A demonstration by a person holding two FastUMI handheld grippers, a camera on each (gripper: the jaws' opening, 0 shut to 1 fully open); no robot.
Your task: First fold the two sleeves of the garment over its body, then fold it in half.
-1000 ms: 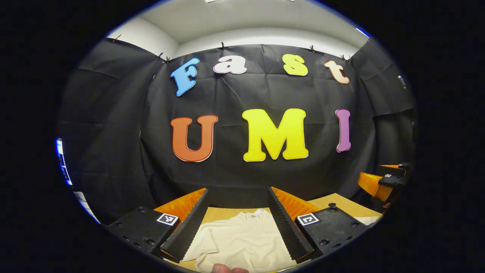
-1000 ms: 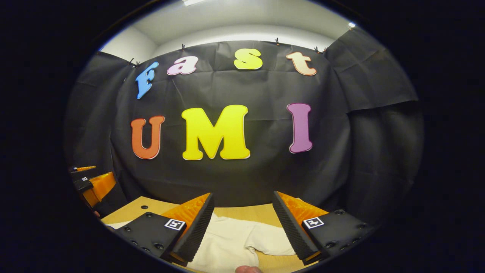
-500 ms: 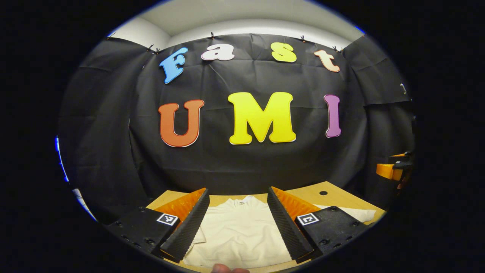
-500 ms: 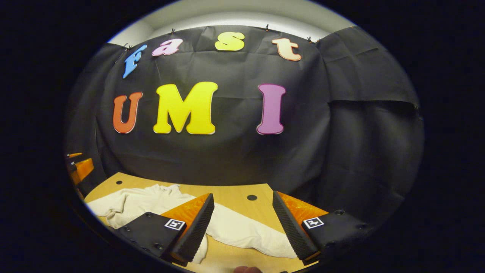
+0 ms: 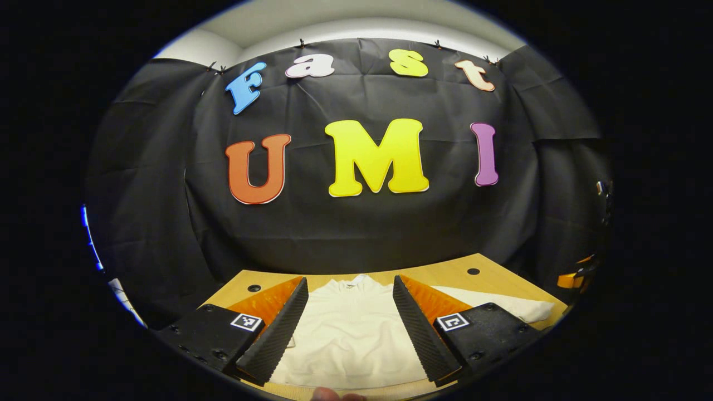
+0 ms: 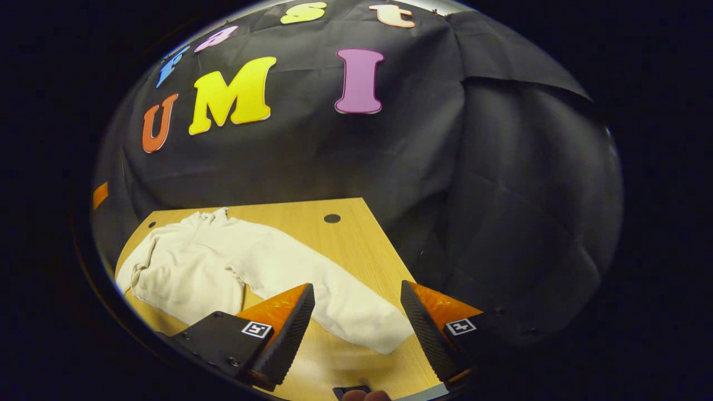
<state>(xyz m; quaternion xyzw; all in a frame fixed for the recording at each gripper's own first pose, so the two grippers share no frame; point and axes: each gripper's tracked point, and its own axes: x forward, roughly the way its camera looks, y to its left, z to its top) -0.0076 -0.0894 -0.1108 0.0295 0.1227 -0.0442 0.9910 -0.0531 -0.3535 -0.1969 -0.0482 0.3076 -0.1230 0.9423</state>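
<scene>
**Cream garment lies flat, both claws spread above it**

The garment [image 6: 195, 267] is a soft, matte cream knit with faint wrinkles, spread on the pale wood-grain worktop [image 6: 356, 245], which has small round dark holes. In the left gripper view, the left claw [image 5: 350, 323] stands released, its ribbed fingers [image 5: 276, 334] apart with the garment's body and neckline between and ahead of them. In the right gripper view, the right claw [image 6: 356, 328] is also released; one long sleeve [image 6: 334, 301] stretches toward it, its cuff lying between the fingers. Small square black-and-white markers sit on both claws; no writing is readable on them.
</scene>
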